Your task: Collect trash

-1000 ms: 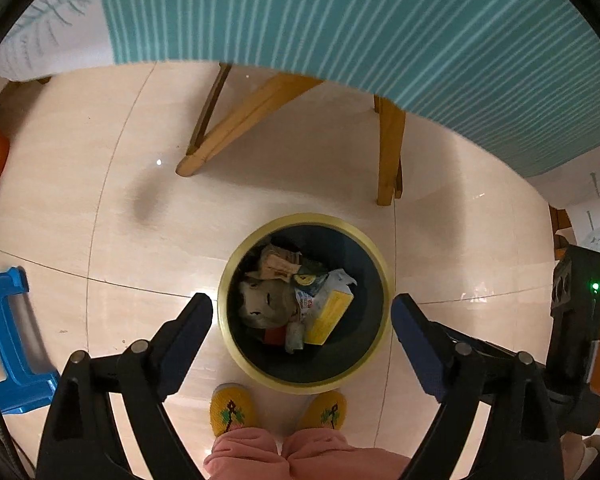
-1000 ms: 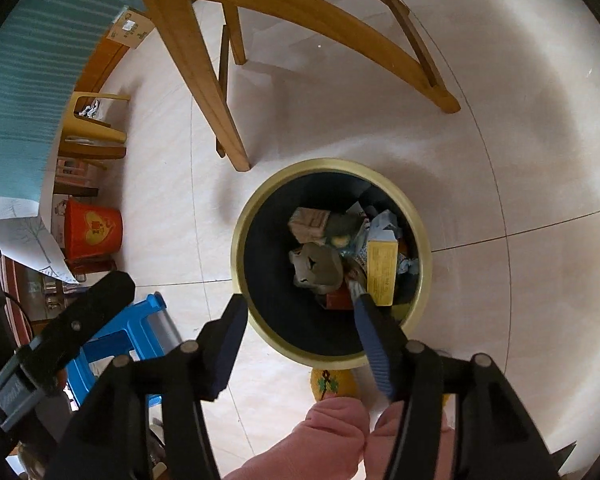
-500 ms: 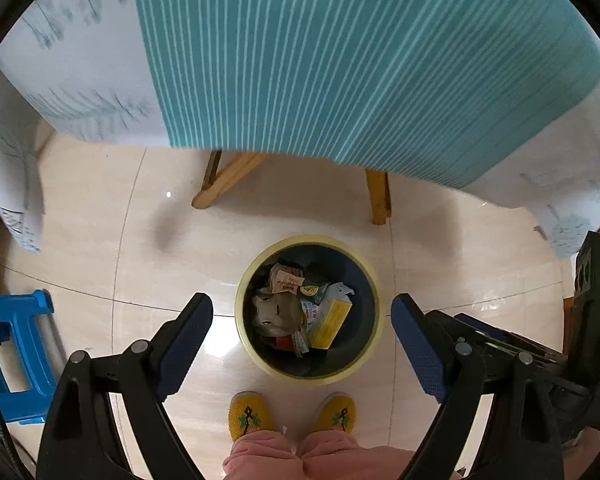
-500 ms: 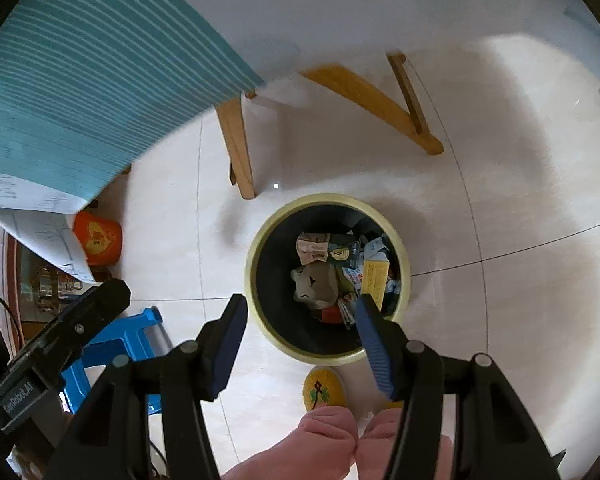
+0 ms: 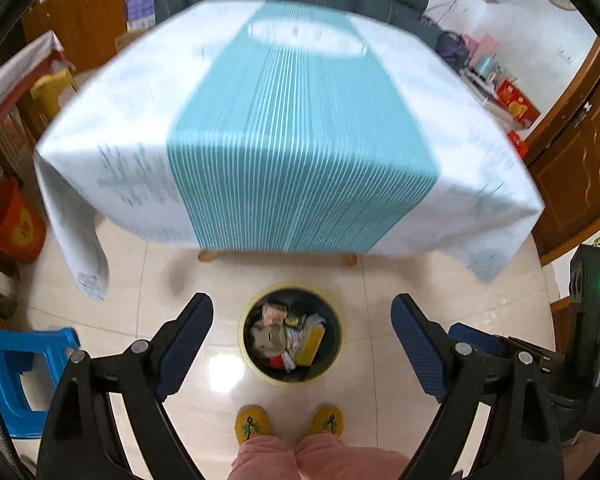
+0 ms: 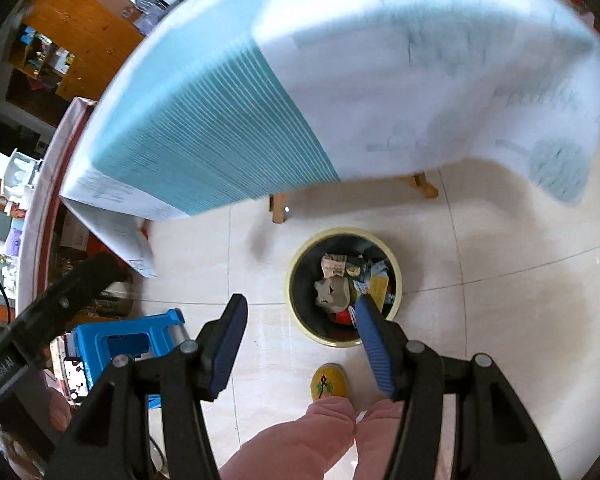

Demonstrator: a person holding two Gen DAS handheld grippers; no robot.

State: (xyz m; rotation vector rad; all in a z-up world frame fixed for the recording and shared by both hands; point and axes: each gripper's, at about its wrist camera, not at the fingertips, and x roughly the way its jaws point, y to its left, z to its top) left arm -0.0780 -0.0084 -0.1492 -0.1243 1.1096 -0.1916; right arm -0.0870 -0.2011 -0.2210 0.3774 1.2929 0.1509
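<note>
Both your grippers, left (image 5: 302, 326) and right (image 6: 300, 326), gape empty above the bin (image 5: 249, 344); trash (image 5: 314, 346) inside; table (image 5: 148, 152) beyond.

glossy tiled floor (image 5: 440, 280) reflecting light; striped cloth tablecloth (image 5: 292, 140) over wooden table legs (image 6: 278, 208). blue plastic stool (image 5: 16, 364); bin (image 5: 245, 344) holding crumpled paper and card trash (image 5: 288, 340).

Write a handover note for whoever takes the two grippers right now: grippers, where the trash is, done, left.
Left gripper: open, empty. Right gripper: open, empty.
Trash bin on the floor by the person's slippers, holding wrappers, a yellow box and crumpled paper.
Table: blurred; no loose trash visible on its cloth.
Done: trash is in the bin.
Left: check the tabletop and floor for leftovers.
</note>
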